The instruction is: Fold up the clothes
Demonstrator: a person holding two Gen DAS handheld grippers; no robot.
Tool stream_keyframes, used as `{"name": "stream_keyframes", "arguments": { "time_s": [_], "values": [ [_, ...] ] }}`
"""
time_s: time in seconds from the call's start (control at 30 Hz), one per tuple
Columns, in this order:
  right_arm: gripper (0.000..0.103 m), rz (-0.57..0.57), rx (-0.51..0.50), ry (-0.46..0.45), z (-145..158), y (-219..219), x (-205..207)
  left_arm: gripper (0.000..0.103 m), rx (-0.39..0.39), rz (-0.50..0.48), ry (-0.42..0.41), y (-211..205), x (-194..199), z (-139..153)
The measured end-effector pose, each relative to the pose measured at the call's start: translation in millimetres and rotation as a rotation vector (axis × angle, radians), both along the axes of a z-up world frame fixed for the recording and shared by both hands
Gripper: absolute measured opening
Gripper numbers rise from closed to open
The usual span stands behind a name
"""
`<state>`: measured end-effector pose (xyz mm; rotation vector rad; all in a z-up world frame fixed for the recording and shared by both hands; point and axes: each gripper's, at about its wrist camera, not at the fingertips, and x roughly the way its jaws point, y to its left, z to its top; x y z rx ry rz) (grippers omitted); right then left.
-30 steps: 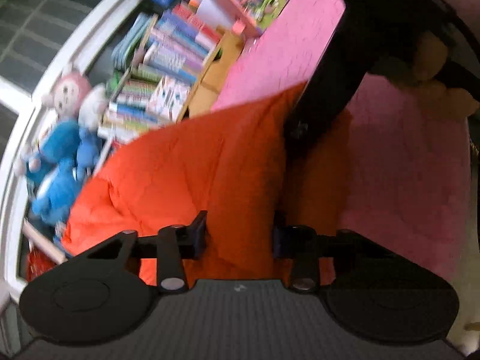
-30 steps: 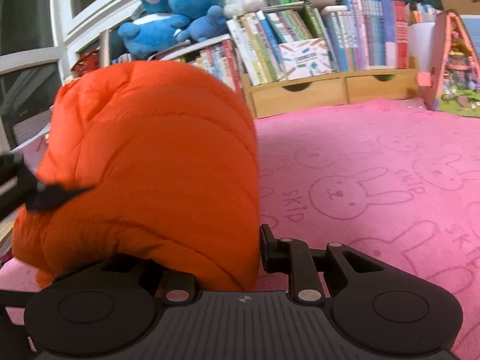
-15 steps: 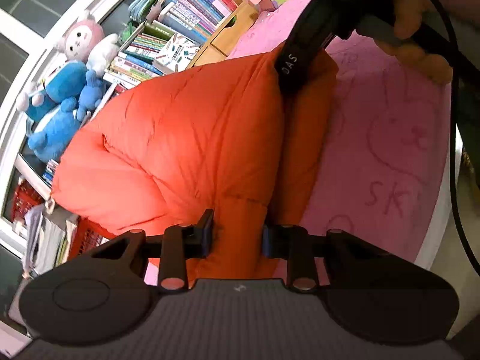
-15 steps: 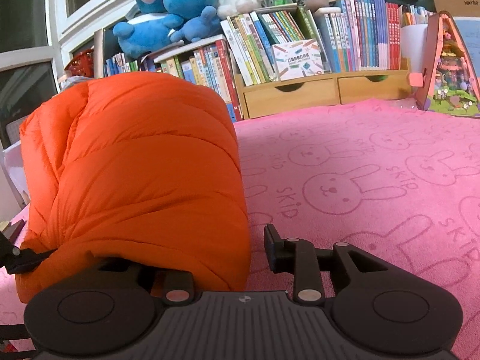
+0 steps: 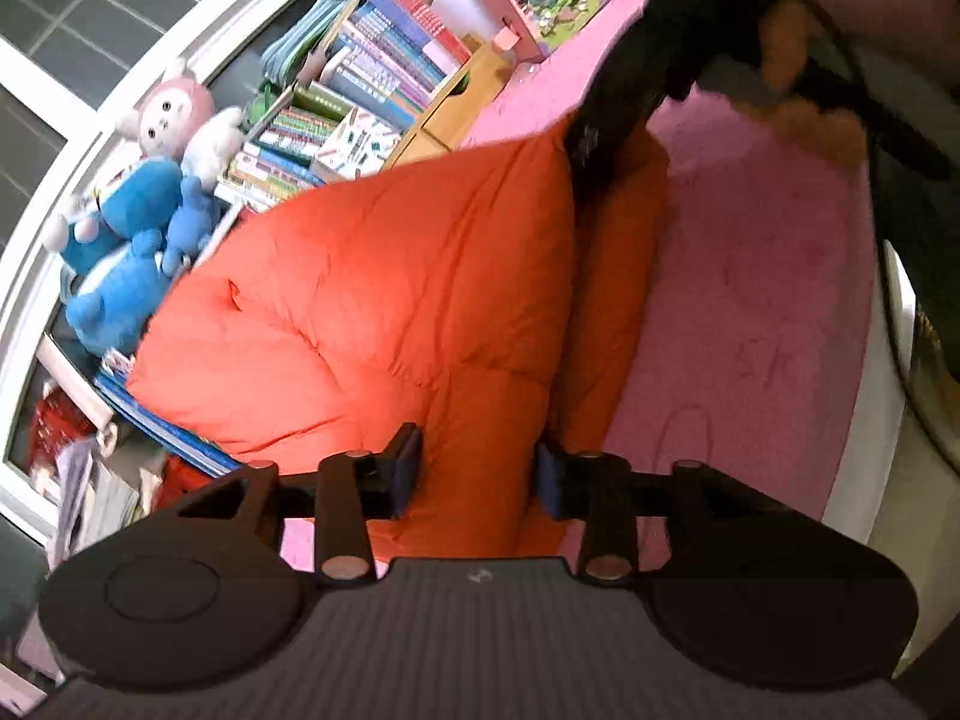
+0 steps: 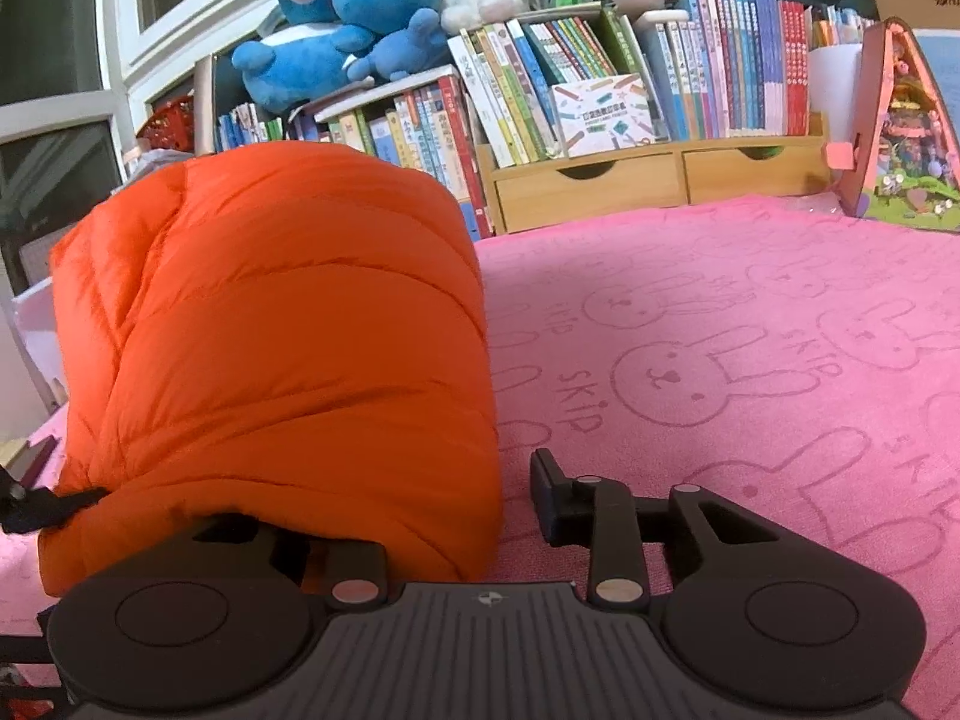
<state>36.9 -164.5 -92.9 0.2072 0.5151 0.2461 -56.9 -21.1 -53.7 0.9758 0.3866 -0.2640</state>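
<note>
An orange puffer jacket [image 5: 384,312] lies bunched and folded over on the pink rabbit-print cloth [image 5: 762,312]. My left gripper [image 5: 477,471] straddles the jacket's near edge with its jaws apart; the fabric fills the gap. In the right wrist view the jacket [image 6: 282,360] is a thick roll at the left. My right gripper [image 6: 462,504] is open; its left finger is hidden under the roll and its right finger [image 6: 549,498] is bare over the cloth [image 6: 750,360]. The right gripper's body [image 5: 624,102] shows blurred at the jacket's far end.
A wooden book rack with drawers [image 6: 648,180] and rows of books [image 6: 600,90] stands along the table's back. Blue and pink plush toys [image 6: 360,18] sit above them. A pink toy house [image 6: 900,132] stands at back right. The table's white rim [image 5: 888,420] runs at the right.
The left view has swung and pulled back a little; its jaws have spread slightly wider around the jacket. The right gripper has moved closer to the roll, which looks larger.
</note>
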Motion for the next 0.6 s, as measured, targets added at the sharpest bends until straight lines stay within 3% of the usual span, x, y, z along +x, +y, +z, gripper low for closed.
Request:
{"name": "stream_keyframes", "arguments": {
  "time_s": [0.1, 0.17, 0.3, 0.4, 0.5, 0.6],
  "values": [
    [0.023, 0.006, -0.001, -0.003, 0, 1, 0, 0.046, -0.054, -0.040, 0.007, -12, -4, 23],
    [0.023, 0.008, -0.001, -0.005, 0, 1, -1, 0.050, -0.050, -0.097, -0.013, -22, -2, 31],
    [0.022, 0.015, 0.015, -0.006, -1, -2, -1, 0.051, 0.048, -0.217, -0.044, -48, 11, 25],
    [0.022, 0.018, 0.025, -0.006, -1, -4, -1, 0.051, 0.105, -0.256, -0.048, -62, 25, 13],
    [0.022, 0.017, 0.038, 0.000, -2, -5, 1, 0.037, 0.145, -0.258, -0.035, -69, 36, 3],
    [0.022, -0.002, 0.048, 0.010, -3, -7, 1, 0.036, 0.160, -0.238, 0.031, -66, 41, -7]
  ]
}}
